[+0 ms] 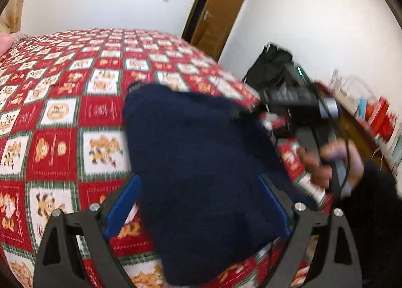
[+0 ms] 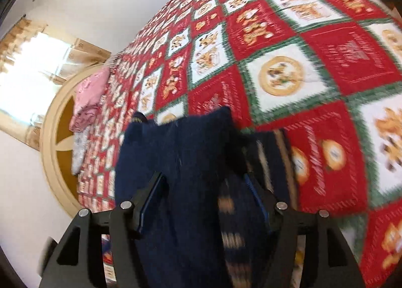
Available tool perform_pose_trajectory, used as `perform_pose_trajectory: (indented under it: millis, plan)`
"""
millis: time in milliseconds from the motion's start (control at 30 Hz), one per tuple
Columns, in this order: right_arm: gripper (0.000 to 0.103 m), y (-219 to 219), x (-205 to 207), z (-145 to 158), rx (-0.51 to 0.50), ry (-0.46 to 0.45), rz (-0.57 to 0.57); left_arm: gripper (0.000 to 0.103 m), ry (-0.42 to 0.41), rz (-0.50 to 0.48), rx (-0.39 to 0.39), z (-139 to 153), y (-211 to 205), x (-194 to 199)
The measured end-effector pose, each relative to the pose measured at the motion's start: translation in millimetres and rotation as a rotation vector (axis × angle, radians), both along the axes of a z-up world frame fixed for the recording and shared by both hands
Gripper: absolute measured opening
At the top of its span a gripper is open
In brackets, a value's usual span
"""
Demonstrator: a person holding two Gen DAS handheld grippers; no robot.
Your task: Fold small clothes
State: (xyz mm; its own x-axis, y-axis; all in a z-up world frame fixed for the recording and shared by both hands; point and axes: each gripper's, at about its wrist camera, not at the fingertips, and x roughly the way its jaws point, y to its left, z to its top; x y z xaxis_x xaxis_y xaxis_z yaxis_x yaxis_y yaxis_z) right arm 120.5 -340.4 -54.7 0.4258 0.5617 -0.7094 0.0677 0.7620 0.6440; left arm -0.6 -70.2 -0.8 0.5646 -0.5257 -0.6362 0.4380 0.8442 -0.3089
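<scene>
White walls close round a bed spread with one red, white and green patchwork quilt (image 1: 62, 117) printed with gingerbread figures. From the left wrist, one brown wooden door (image 1: 218, 9) stands ajar. One dark navy knitted garment (image 1: 196, 175) hangs above the quilt, filling the left tool (image 1: 198, 202) between its spread blue fingers; I cannot tell whether they pinch it. The right tool (image 1: 289, 102) sits at its far corner. From the right wrist, the right tool's fingers press the navy cloth's sides, tan-striped on one face. One pink folded cloth (image 2: 88, 97) lies by a round cream headboard (image 2: 54, 122).
</scene>
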Motion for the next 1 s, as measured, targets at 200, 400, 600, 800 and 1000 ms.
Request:
perform_pose_trajectory:
  millis: [200,400,600,800,1000]
  plan:
    - [0.034,15.1,16.3,7.3,-0.034,-0.072,0.032,0.094,-0.034,-0.027,0.202,-20.9,-19.9,-21.1]
    - [0.025,15.4,-3.7,43.5,-0.072,-0.286,0.076,0.099,-0.052,-0.032,0.246,-26.1,-17.0,-27.6]
    - [0.026,-5.8,-3.8,21.3,-0.188,-0.214,-0.021,0.101,0.035,-0.037,0.199,-36.0,-11.2,-20.9]
    - [0.059,-44.7,-72.9,72.3,-0.127,-0.315,-0.192,0.1,0.029,-0.084,0.143,-22.9,1.3,-31.2]
    - [0.065,-6.5,-170.9,74.6,-0.137,-0.295,-0.028,0.1,0.0,-0.08,0.098,-8.1,20.9,-33.4]
